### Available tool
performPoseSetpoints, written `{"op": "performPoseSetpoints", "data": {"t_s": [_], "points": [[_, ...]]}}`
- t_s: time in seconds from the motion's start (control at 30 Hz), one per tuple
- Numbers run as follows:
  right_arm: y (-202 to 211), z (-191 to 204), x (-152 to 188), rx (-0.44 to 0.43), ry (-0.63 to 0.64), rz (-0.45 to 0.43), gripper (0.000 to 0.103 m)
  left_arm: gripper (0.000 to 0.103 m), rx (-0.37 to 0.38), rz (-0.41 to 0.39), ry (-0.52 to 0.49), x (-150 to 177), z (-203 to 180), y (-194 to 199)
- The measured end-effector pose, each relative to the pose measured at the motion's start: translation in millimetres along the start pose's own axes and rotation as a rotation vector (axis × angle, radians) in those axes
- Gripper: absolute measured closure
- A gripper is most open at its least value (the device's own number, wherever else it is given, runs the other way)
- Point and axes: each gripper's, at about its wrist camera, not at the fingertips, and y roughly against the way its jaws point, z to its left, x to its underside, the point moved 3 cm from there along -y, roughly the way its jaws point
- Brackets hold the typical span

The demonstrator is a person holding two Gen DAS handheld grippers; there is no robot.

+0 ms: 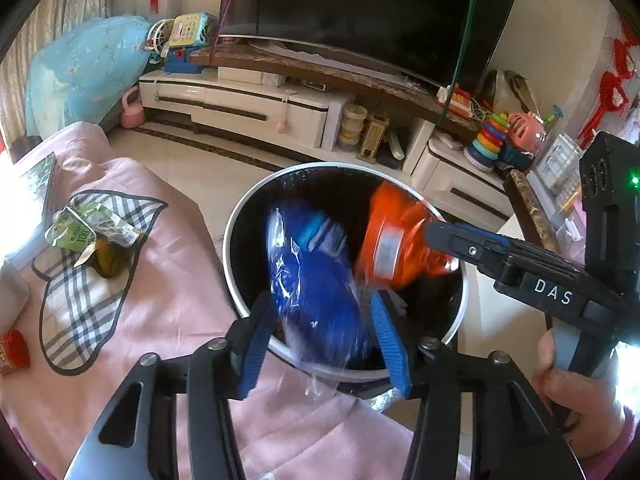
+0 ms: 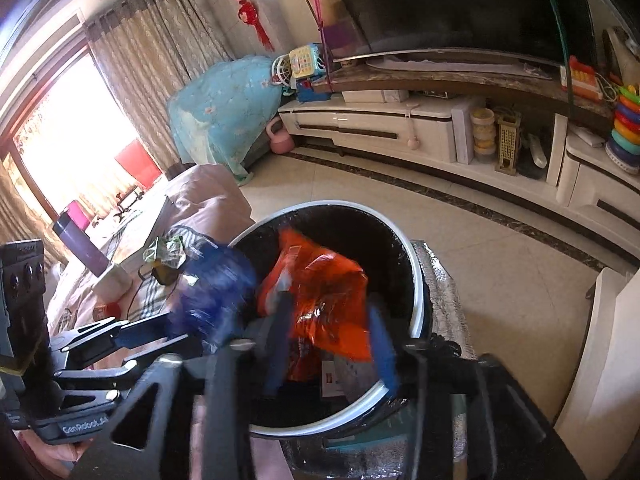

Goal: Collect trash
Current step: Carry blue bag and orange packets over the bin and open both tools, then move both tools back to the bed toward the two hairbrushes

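- Blurred blue wrapper [image 1: 316, 280] sits between the left gripper's [image 1: 320, 340] parted jaws over the trash bin [image 1: 240, 216]; whether the pads press it cannot be told.
- Orange wrapper [image 2: 320, 292] hangs between the right gripper's [image 2: 332, 344] half-open jaws above the bin mouth; contact is smeared.
- Bin bottom is dark, with paper scraps under the orange wrapper.
- Left of the bin, a crushed green carton [image 1: 84, 228] lies on a plaid cloth [image 1: 80, 304].

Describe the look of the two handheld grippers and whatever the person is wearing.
Both grippers are black, angular frames with silver bolts and ribbed blue finger pads. The right gripper carries white "DAS" lettering, a grey handle and a green light on its black camera block. The left gripper reads "GenRobot.AI" on its side. A pink sleeve shows at the right wrist.
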Motion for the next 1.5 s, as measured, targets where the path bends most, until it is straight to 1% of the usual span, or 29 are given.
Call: {"op": "performPoseSetpoints", "data": {"t_s": [0.03, 0.13, 0.2, 0.23, 0.27, 0.3, 0.33, 0.37, 0.47, 0.63, 0.77, 0.93, 1.13, 1.33, 1.5], "points": [[0.7, -0.9, -0.6, -0.002, -0.005, -0.004, 0.05, 0.048, -0.002, -0.005, -0.001, 0.7, -0.5, 1.6], [3.0, -2.4, -1.1, -0.009, -0.016, -0.015, 0.048, 0.043, 0.003, -0.018, 0.005, 7.3, 0.4, 7.3], [5.5, -1.7, 0.6, -0.015, -0.023, -0.021, 0.044, 0.04, 0.012, -0.022, 0.016, 13.9, 3.3, 12.6], [7.3, -0.3, 2.2, -0.019, -0.024, -0.026, 0.041, 0.037, 0.012, -0.024, 0.021, 17.9, 5.0, 15.5], [7.7, -1.0, 2.5, -0.021, -0.025, -0.028, 0.037, 0.035, 0.004, -0.028, 0.03, 23.9, 7.6, 19.6], [10.0, 0.4, 4.6, -0.025, -0.028, -0.034, 0.034, 0.03, -0.001, -0.033, 0.038, 28.0, 11.9, 24.1], [12.8, 1.4, 6.9, -0.032, -0.034, -0.045, 0.028, 0.028, 0.0, -0.041, 0.047, 33.4, 16.6, 28.7], [16.1, 2.6, 9.1, -0.037, -0.043, -0.059, 0.022, 0.027, 0.006, -0.05, 0.058, 42.6, 20.8, 35.1], [23.3, 11.2, 18.5, -0.055, -0.054, -0.083, 0.011, 0.025, -0.007, -0.063, 0.072, 63.6, 31.7, 49.7], [29.0, 37.9, 39.9, -0.098, -0.043, -0.079, 0.009, 0.025, -0.048, -0.086, 0.101, 99.8, 52.8, 83.4], [27.7, 69.4, 60.0, -0.142, -0.01, -0.048, 0.009, 0.025, -0.074, -0.108, 0.138, 127.0, 70.5, 114.6], [24.4, 111.0, 84.4, -0.207, 0.035, -0.005, 0.009, 0.025, -0.117, -0.122, 0.199, 160.2, 102.1, 155.2], [14.1, 165.0, 114.3, -0.255, 0.148, 0.055, 0.009, 0.025, -0.18, -0.141, 0.25, 198.4, 134.3, 205.8], [5.1, 218.5, 139.1, -0.331, 0.259, 0.11, 0.009, 0.025, -0.255, -0.164, 0.26, 226.5, 157.9, 252.1], [-2.7, 255.6, 152.1, -0.364, 0.347, 0.143, 0.009, 0.025, -0.289, -0.161, 0.275, 237.9, 174.3, 269.4]]}}
